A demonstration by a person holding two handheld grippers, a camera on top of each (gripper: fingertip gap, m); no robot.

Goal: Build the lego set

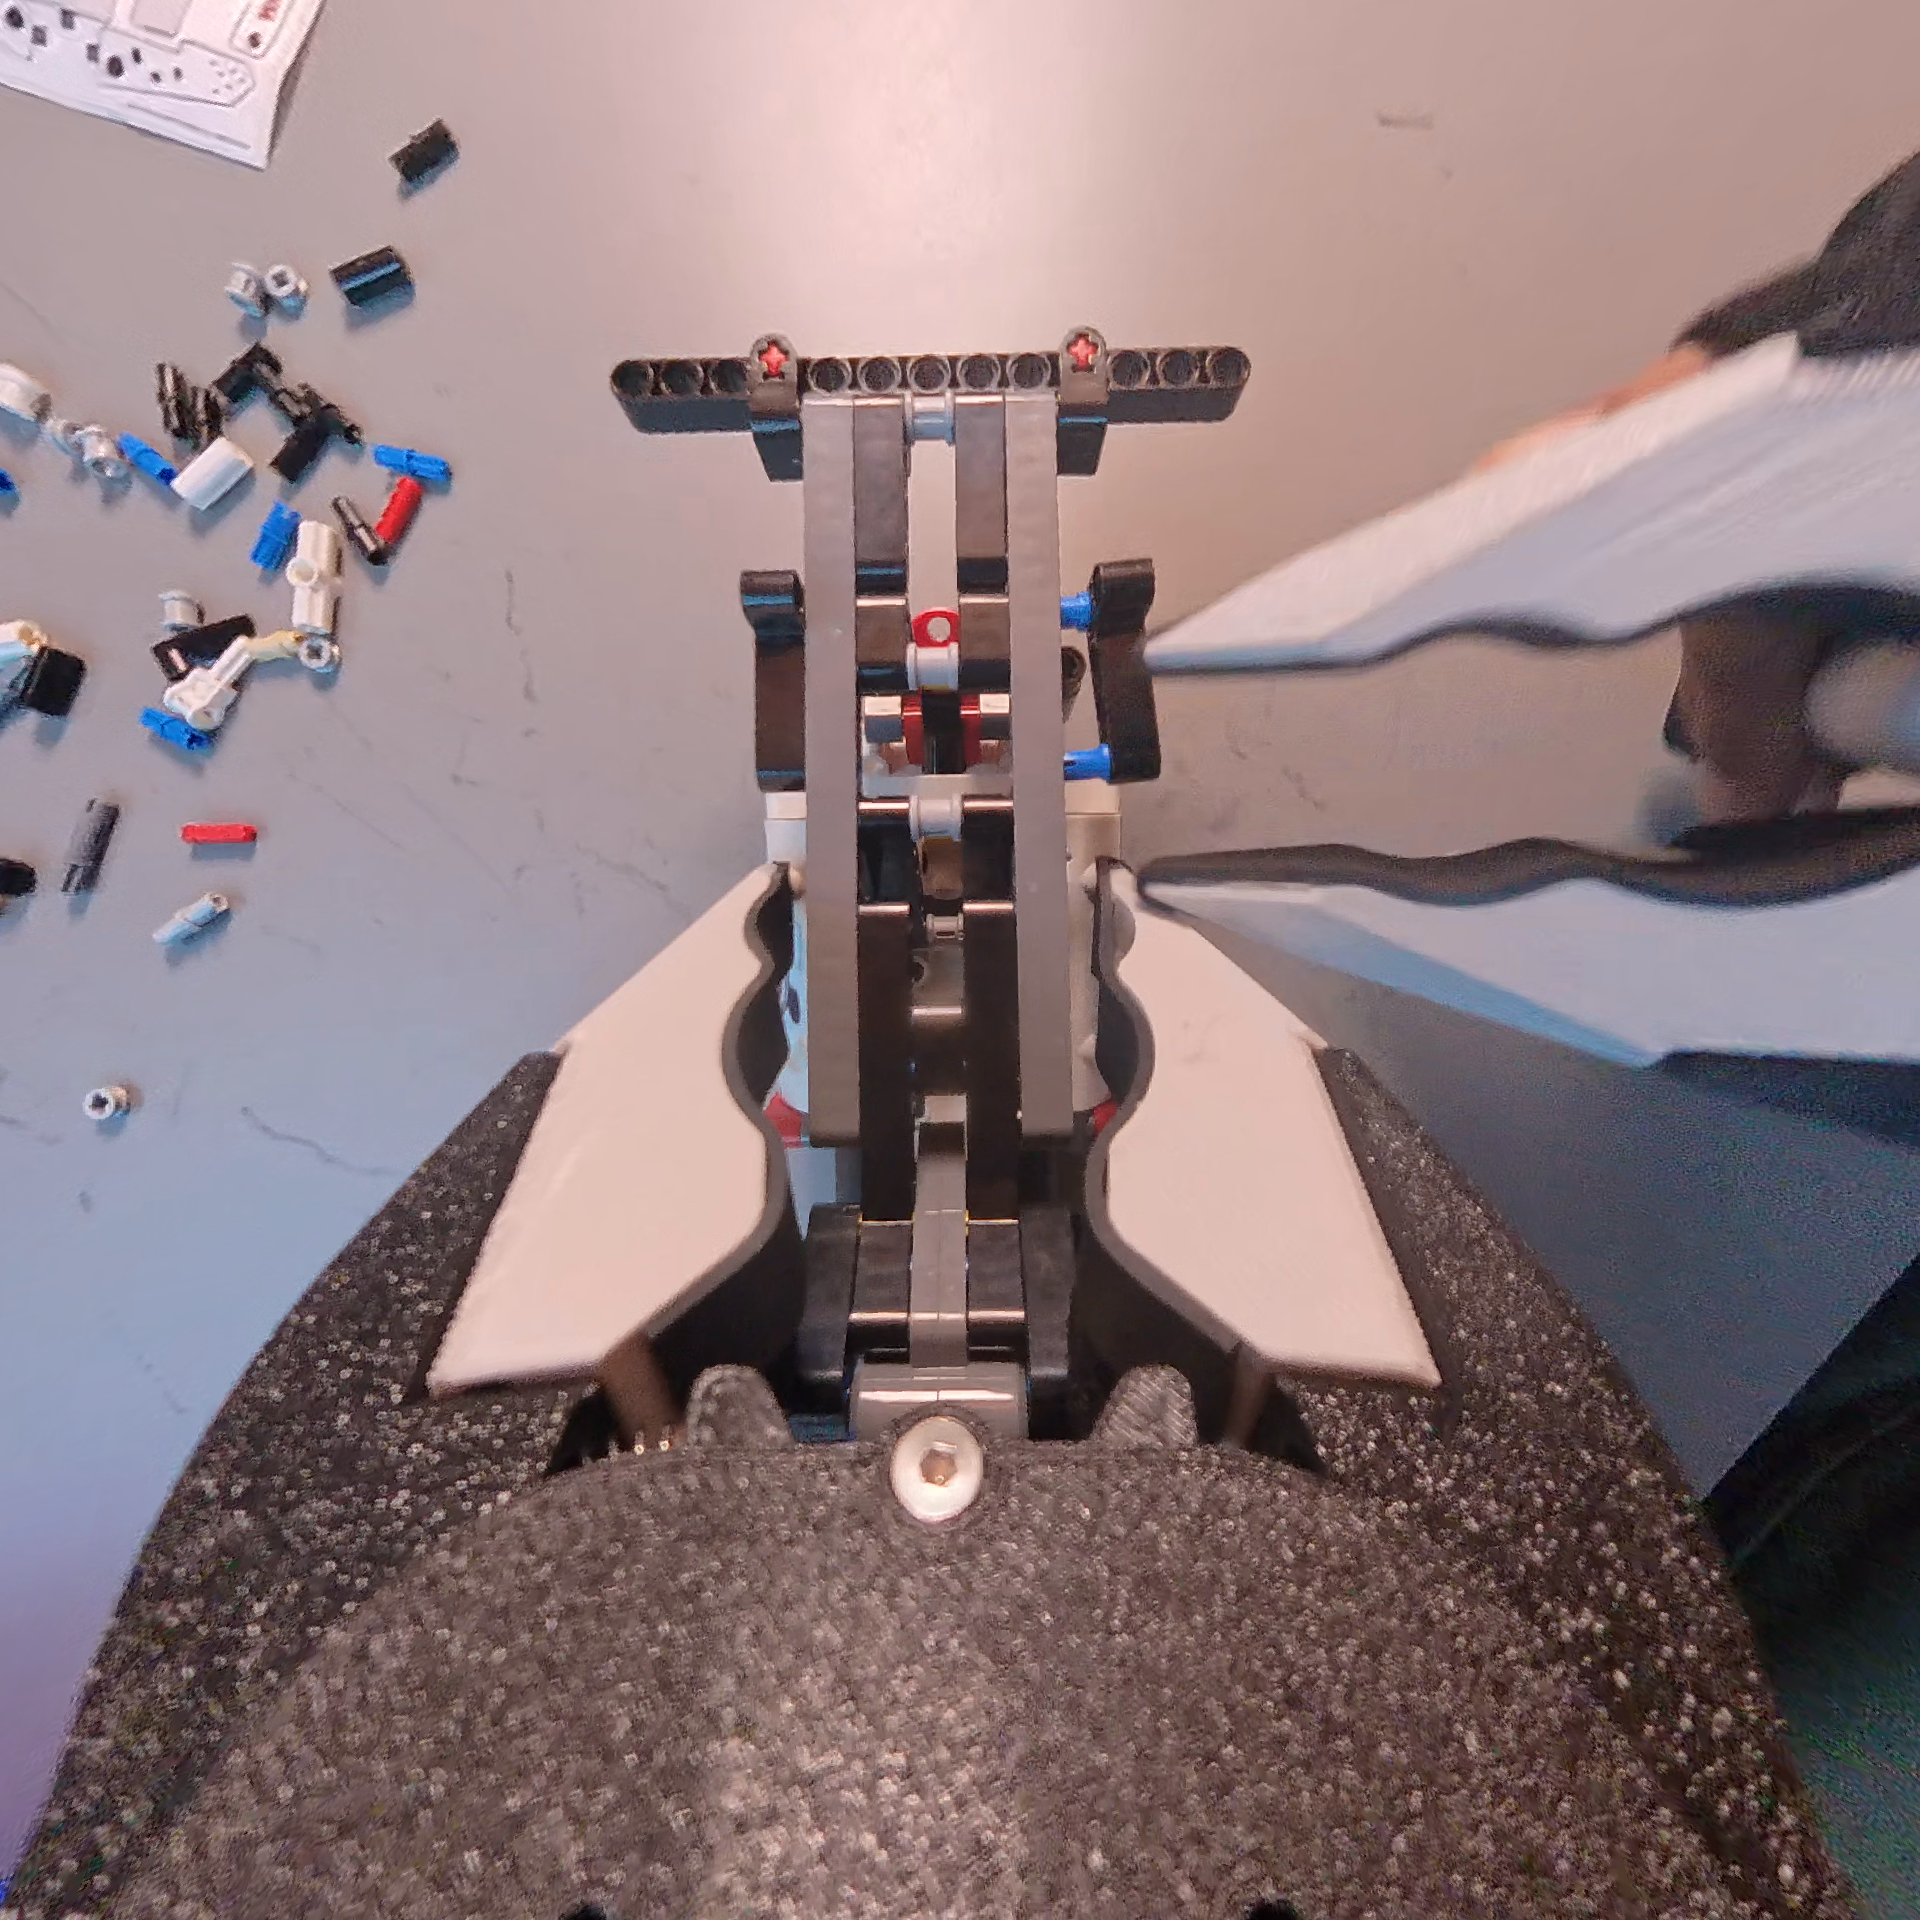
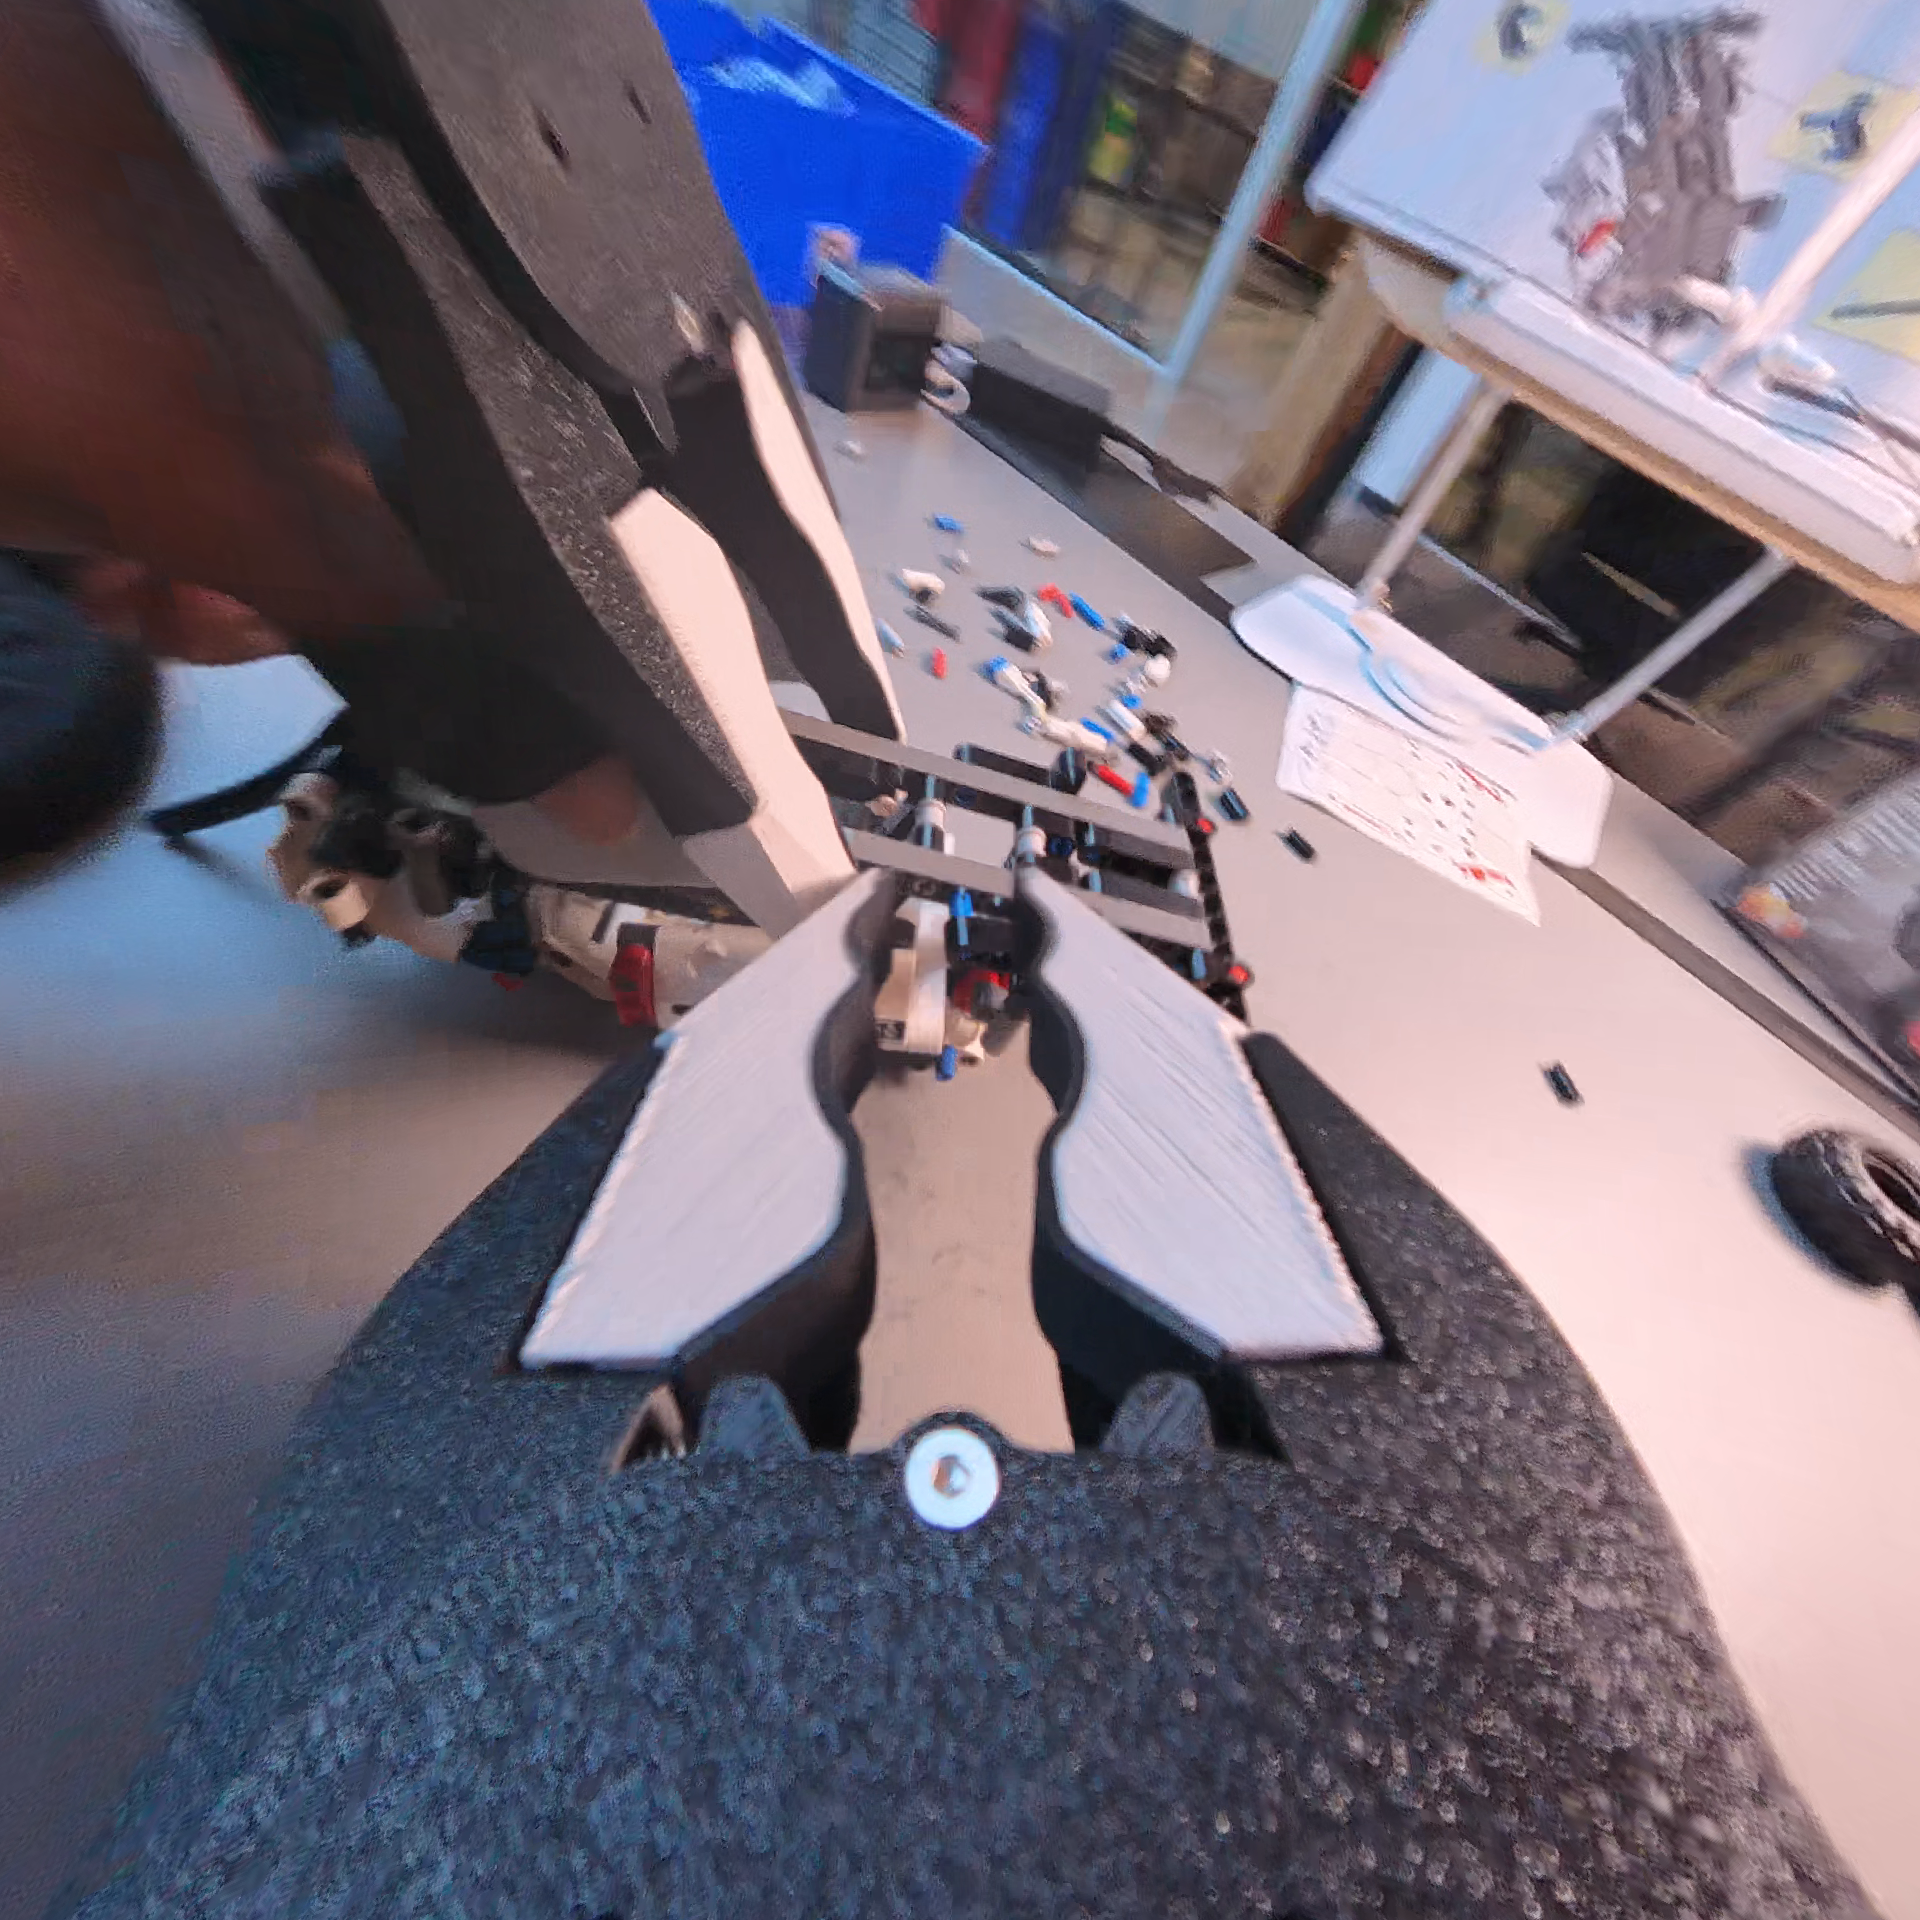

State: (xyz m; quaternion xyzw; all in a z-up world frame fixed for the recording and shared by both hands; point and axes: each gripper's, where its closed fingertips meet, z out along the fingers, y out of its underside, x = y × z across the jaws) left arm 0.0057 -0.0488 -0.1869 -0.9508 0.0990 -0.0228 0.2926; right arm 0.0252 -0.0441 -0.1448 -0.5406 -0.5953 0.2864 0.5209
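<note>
Left wrist view: left gripper has its jaws clamped on the sides of the lego model, a half-built black and grey frame with white body parts low down. The model sticks out forward between the fingers, above the grey table. A long black beam with holes runs across its far end. Right gripper comes in from the right, jaws apart, tips just beside the black side piece with blue pins. Loose parts lie scattered at left, sticker sheet in the top left corner.

Right wrist view: blurry. Right gripper jaws apart, tips at the model, nothing clearly pinched between them. Left gripper reaches down from the upper left, holding the model. Loose parts are on the table beyond. A black tyre lies at right, an instruction booklet is propped up top right.
</note>
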